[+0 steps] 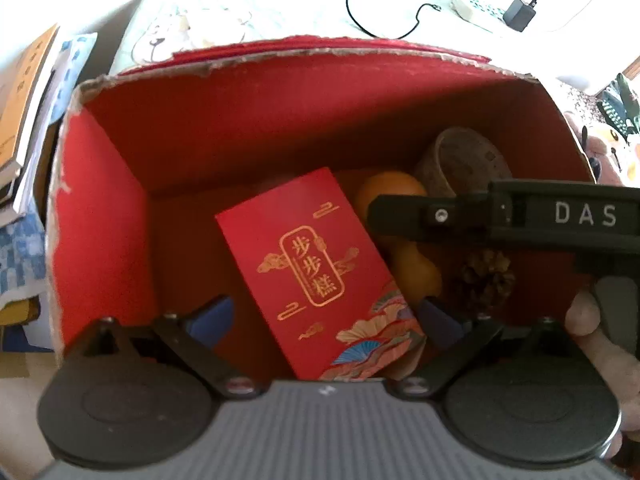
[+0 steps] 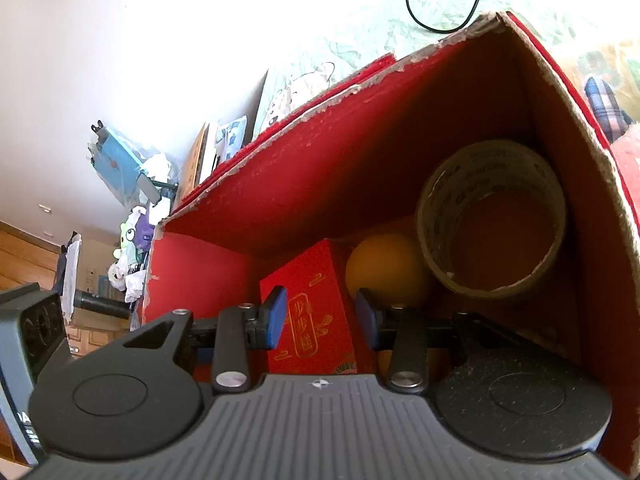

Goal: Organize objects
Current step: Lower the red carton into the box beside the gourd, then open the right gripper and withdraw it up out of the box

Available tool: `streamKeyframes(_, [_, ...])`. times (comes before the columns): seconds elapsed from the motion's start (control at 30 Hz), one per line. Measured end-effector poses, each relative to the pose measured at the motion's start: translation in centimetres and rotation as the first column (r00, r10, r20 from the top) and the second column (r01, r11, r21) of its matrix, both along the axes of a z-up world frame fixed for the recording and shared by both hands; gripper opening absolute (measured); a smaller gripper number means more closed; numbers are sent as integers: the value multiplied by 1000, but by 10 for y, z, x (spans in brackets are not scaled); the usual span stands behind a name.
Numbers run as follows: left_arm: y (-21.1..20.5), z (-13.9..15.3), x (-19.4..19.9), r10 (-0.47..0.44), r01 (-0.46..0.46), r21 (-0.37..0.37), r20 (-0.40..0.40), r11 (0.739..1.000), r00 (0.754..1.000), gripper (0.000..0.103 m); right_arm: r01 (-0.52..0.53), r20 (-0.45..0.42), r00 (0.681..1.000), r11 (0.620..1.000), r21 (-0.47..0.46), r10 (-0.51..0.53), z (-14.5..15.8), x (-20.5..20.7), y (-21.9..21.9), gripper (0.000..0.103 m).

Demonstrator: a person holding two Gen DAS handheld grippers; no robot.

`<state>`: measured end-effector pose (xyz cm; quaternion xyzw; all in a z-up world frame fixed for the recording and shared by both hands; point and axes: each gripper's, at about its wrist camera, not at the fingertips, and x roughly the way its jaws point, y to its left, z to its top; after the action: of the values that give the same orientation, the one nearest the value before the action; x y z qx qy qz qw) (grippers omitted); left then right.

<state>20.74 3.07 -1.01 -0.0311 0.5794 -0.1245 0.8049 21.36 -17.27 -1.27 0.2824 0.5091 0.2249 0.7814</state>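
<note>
In the box (image 1: pixel 100 208) the packet (image 1: pixel 316 272) lies tilted near the middle. To its right sits the gourd (image 1: pixel 400 232), with the tape roll (image 1: pixel 460 160) behind it in the far right corner and the pine cone (image 1: pixel 484 280) before the roll, right of the gourd

Lived-in home, books (image 1: pixel 28 92) leaning beside a cartoon-print cloth (image 1: pixel 192 26), plush toys (image 2: pixel 134 236) piling against wood panelling (image 2: pixel 24 256)

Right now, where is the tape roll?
The tape roll is inside the red box, in its far right corner, right beside the orange gourd in both views.
</note>
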Motion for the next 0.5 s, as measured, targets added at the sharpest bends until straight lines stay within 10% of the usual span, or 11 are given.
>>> streamKeyframes(0.5, [16, 41, -35, -18, 37, -91, 203, 995, 979, 98, -51, 42, 998, 999, 14, 50, 4, 0, 6, 42])
